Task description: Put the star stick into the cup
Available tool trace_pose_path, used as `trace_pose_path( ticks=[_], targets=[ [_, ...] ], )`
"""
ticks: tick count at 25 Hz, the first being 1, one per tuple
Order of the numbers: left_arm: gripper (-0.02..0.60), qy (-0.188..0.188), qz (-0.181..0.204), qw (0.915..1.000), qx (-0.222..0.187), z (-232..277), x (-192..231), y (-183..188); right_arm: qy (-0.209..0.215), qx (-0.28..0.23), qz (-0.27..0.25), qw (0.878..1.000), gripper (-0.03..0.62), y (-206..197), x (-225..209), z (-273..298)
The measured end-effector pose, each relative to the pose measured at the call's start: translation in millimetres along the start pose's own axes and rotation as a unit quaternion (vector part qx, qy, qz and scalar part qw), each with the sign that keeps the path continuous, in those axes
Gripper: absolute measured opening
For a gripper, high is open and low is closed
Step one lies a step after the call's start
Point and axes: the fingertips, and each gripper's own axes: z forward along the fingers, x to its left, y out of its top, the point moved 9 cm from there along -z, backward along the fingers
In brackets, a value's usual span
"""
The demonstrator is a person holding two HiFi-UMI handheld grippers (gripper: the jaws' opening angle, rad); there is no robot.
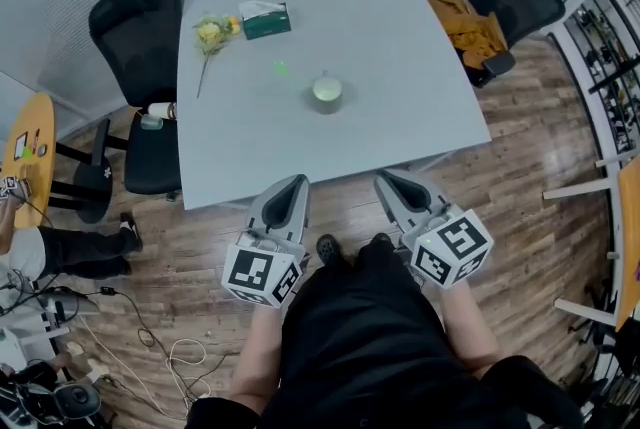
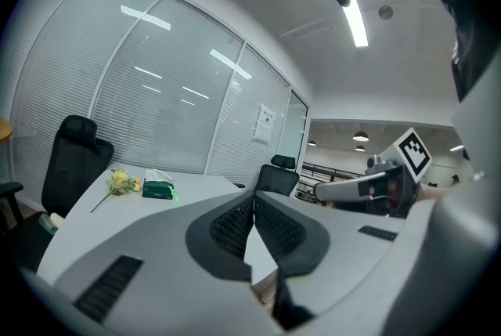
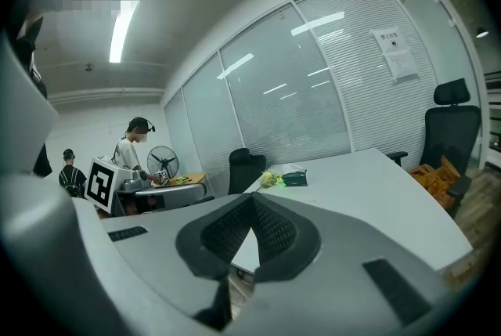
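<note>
Bright, even indoor light fills every view. A ceiling strip lamp burns out to pure white in the left gripper view, as does a second lamp in the right gripper view. Pale streaks of light reflect in the glass wall. On the pale bench the cup throws only a faint, soft shadow. The wooden floor shows glossy glare. Both gripper views bend strongly and darken to black at the corners; the head view curves at its edges.
</note>
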Motion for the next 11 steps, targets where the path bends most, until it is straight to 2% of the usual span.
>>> trace_pose_path(
  ticks=[11],
  targets=[
    [0.000, -0.001, -0.009, 0.9999, 0.011, -4.8, 1.3, -7.3, 0.004, 0.001, -0.002, 1.000, 0.009, -6.8, 5.4, 1.7]
  ],
)
